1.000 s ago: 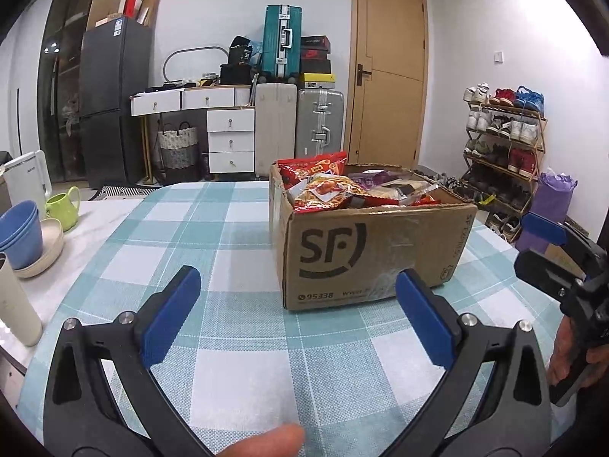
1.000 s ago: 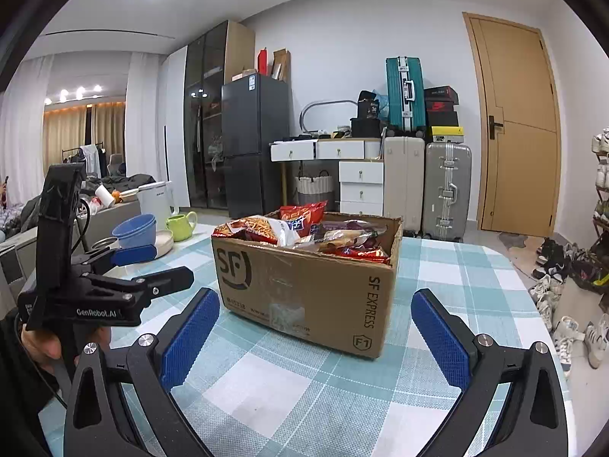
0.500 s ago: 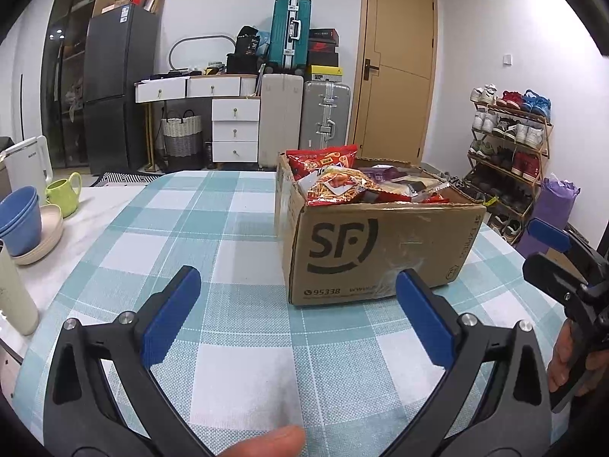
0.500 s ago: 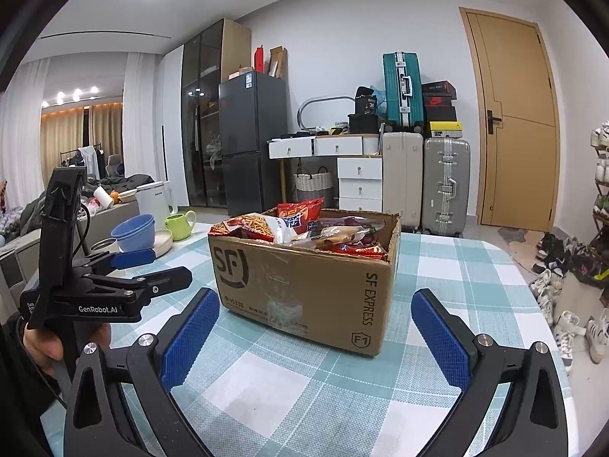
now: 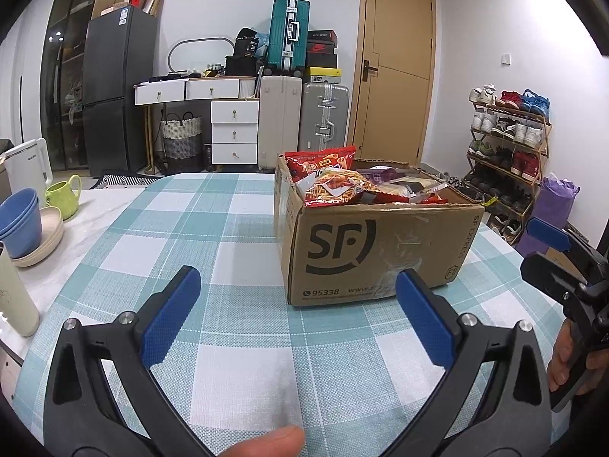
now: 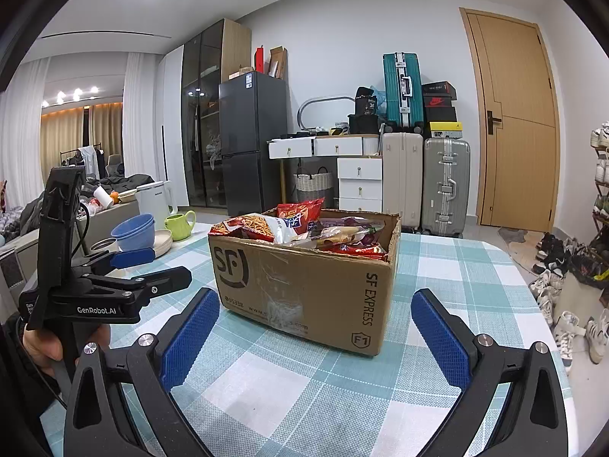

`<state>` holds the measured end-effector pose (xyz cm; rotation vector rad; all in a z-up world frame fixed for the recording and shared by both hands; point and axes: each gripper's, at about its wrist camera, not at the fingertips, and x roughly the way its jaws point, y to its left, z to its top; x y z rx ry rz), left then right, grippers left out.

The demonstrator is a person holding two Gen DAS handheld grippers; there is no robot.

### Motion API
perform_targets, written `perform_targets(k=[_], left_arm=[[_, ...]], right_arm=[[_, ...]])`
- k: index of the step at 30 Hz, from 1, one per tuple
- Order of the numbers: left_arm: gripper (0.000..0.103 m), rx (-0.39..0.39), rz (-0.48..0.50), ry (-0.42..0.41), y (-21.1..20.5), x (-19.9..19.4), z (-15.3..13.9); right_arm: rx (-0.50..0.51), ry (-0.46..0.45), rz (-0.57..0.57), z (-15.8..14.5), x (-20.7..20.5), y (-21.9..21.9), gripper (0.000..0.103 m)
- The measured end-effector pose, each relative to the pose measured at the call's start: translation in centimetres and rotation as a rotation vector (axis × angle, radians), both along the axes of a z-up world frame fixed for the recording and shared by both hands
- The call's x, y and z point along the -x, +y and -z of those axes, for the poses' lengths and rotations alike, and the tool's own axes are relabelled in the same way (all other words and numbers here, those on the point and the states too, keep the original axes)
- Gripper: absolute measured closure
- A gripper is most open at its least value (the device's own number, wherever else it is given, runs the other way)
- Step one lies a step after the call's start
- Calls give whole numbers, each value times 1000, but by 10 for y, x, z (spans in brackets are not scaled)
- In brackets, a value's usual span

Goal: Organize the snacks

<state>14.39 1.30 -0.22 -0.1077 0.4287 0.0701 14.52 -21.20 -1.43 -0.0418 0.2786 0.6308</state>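
While cardboard box [image 5: 377, 243] brims with snack bags [image 5: 335, 186], left claw [image 5: 297, 304] and right claw [image 6: 312, 323] hover before box over table [image 5: 228, 342], both spread wide, empty.

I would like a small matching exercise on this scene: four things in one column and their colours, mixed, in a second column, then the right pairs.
Things:
1. mug
2. bowls
3. top suitcase
4. box

Colours:
A. brown cardboard
B. teal
C. light green
D. blue

Pairs: 1-C, 2-D, 3-B, 4-A
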Motion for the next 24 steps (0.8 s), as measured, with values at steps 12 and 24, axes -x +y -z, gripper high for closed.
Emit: perform_targets(k=[12,24], left_arm=[[1,-2,2,-3,0,-2,0],[1,-2,2,-4,0,0,0]], right_arm=[[0,1,0,0,0,0,0],[0,0,0,0,1,0,0]])
